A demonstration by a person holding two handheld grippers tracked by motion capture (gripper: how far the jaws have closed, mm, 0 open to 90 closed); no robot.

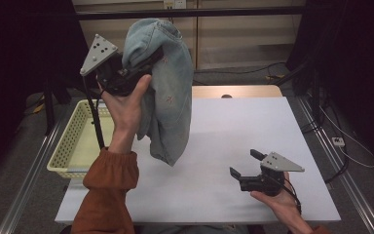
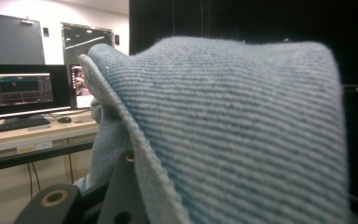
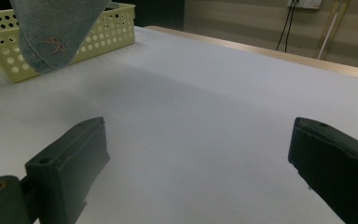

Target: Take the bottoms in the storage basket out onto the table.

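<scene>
A pale blue denim garment (image 1: 168, 92) hangs in the air over the table's left part, draped over my left gripper (image 1: 143, 61), which is raised high and shut on its top fold. In the left gripper view the denim (image 2: 242, 130) covers the jaws. Its lower corner (image 3: 51, 37) dangles just above the white table, beside the basket. My right gripper (image 1: 245, 164) rests low near the table's front right, jaws wide open with nothing between them (image 3: 200, 154).
A pale yellow perforated basket (image 1: 73, 141) stands at the table's left edge. The white table top (image 1: 243, 126) stretches to the right of the garment. A desk with monitors (image 2: 18, 91) stands beyond the table.
</scene>
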